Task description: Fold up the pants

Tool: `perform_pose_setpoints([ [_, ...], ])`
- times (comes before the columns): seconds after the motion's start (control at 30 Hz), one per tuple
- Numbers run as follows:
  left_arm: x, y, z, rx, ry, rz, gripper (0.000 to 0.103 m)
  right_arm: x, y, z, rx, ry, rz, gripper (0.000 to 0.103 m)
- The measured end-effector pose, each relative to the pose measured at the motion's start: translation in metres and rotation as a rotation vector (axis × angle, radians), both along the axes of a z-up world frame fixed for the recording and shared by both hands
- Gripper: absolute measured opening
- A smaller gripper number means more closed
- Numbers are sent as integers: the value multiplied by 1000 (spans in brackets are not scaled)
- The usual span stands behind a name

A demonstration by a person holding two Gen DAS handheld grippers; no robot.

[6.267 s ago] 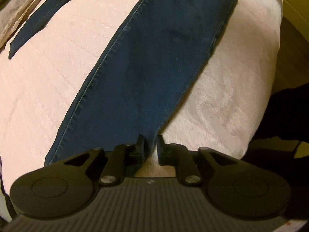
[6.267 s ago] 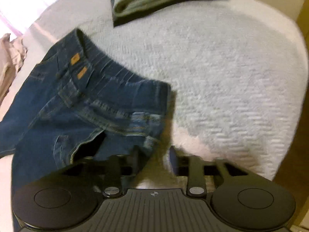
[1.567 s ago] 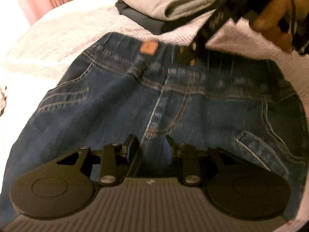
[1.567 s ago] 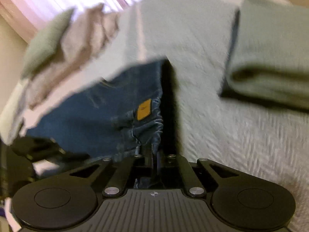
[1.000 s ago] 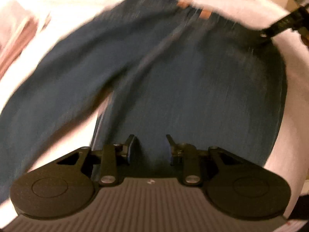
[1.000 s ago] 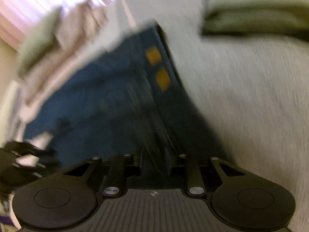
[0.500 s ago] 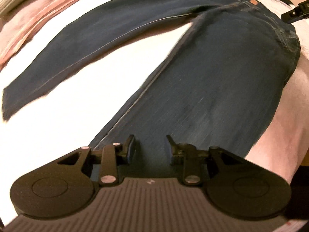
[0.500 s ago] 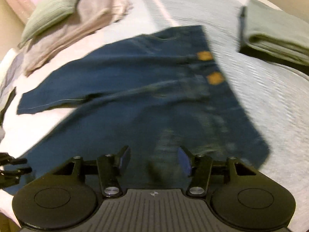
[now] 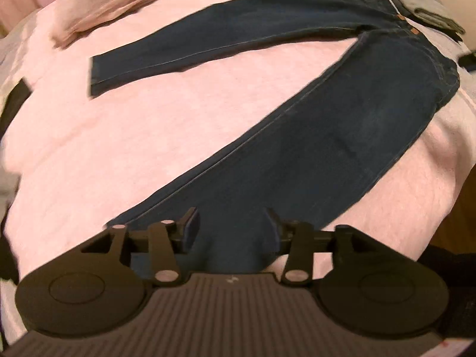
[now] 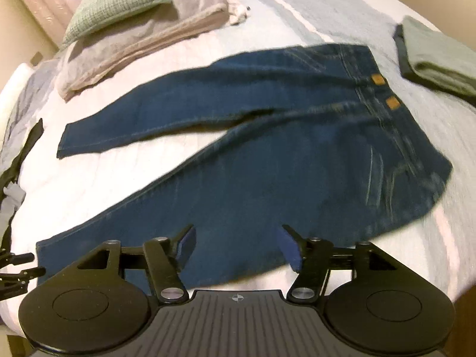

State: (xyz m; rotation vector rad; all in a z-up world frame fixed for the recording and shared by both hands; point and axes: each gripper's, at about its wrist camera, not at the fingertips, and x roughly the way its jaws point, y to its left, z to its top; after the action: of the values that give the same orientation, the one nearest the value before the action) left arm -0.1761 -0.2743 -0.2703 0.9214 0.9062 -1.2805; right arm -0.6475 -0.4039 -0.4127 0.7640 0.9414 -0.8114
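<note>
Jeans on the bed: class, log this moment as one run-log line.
jeans: flat on bed, legs apart, unfolded | left hand-held gripper: open | right hand-held gripper: open | fold: not started

Left claw (image 9: pixel 230 223) and right claw (image 10: pixel 236 244) both gape wide, holding nothing.

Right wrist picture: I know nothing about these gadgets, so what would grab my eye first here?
The dark blue jeans spread flat across the pale bed, legs splayed apart in a V. Next, the black right gripper at the bottom edge, jaws wide open above the near leg. A folded green cloth lies at the far right.
</note>
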Motion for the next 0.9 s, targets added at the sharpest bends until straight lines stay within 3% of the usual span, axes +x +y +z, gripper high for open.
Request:
perform_pose_setpoints([
  [0.2,24,25,26,-13,55,116,67,-9,17,23,-33,102,-25,78],
  [0.37,13,25,48,-51,75,195,91,-30,14,39,-48,129,-46,81],
  [0.57,-22,16,69,-69,71,274,98,-54,-1,49,-41,145,10,81],
  [0.9,-110,0,96,-97,34,420,98,-86,-30,50,-35,105,148,81],
])
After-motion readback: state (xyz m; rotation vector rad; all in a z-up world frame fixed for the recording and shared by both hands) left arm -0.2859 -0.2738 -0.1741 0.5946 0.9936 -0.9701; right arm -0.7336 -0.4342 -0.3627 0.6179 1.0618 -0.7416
